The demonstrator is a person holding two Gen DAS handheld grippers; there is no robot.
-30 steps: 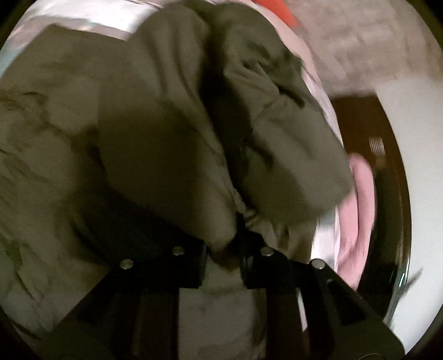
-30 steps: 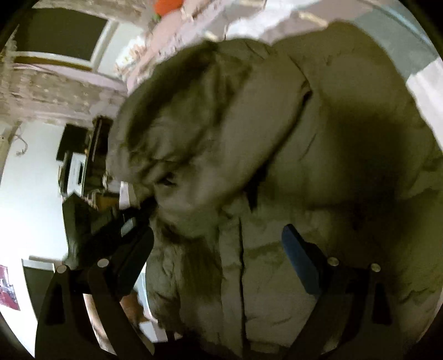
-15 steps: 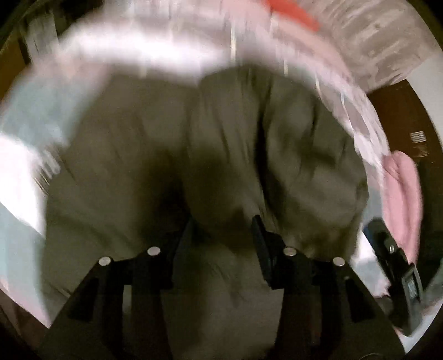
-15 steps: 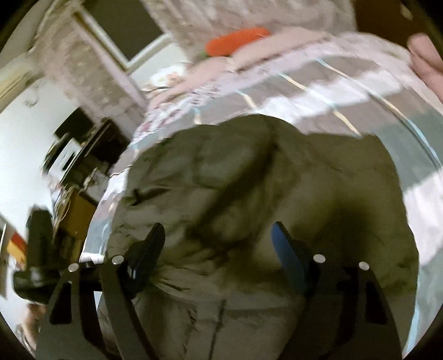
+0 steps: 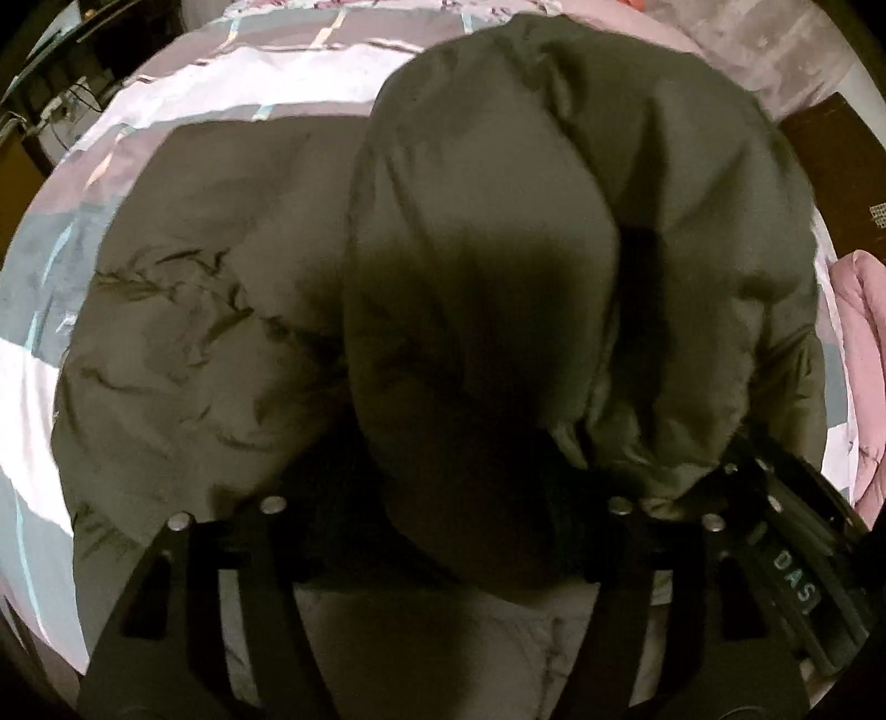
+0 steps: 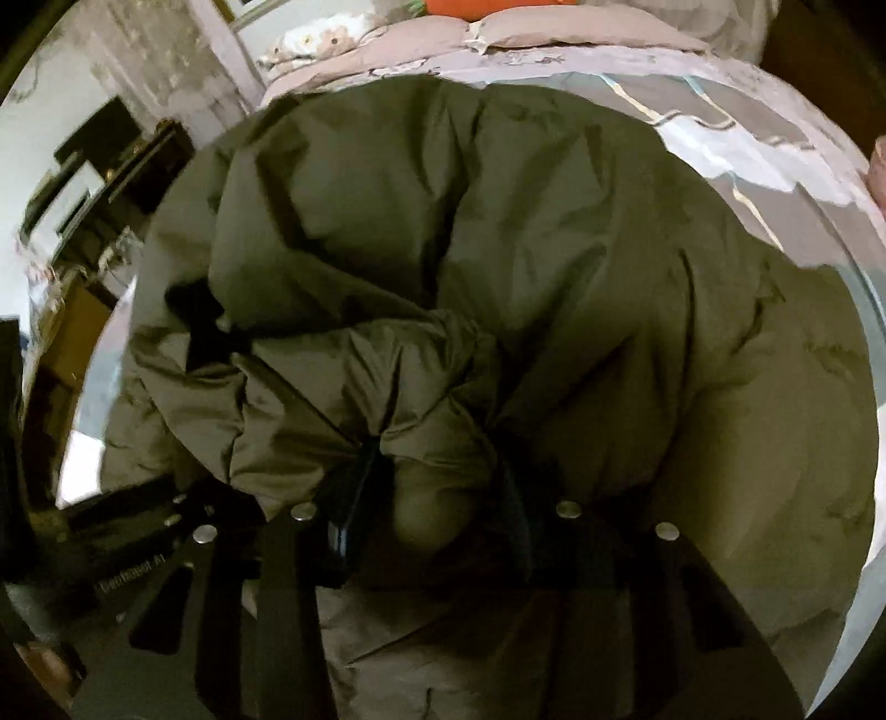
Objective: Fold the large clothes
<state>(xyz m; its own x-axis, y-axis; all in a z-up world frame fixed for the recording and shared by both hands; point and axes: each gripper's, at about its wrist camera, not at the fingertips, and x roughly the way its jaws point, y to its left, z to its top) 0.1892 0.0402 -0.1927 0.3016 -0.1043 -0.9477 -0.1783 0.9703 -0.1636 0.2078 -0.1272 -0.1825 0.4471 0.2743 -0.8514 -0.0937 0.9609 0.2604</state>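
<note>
Subject item: one olive-green padded jacket, bulky, lying on a bed covered with a grey, white and pale-blue patchwork sheet. The jacket takes up most of both wrist views.

Left gripper: positioned low over the near edge of the jacket. A thick puffed fold fills the space between its two fingers, which stand wide apart on either side of that bulge. The fingertips are buried in shadow and fabric, so whether the jaws actually press the fold cannot be told. To the left of the fold, a flatter, creased panel of the jacket lies spread on the sheet.

Right gripper: its jaws stand partly spread, with a bunched wad of jacket fabric sitting between them. The left finger's blue pad touches the wad; contact on the other side is hidden, so a firm pinch cannot be confirmed. In the left wrist view this gripper's black body shows at the lower right, just beside the left one.

Surroundings: pink bedding lies at the right edge of the bed; pillows sit at its far end, with an orange item beyond them. Dark furniture stands against the wall to the left.
</note>
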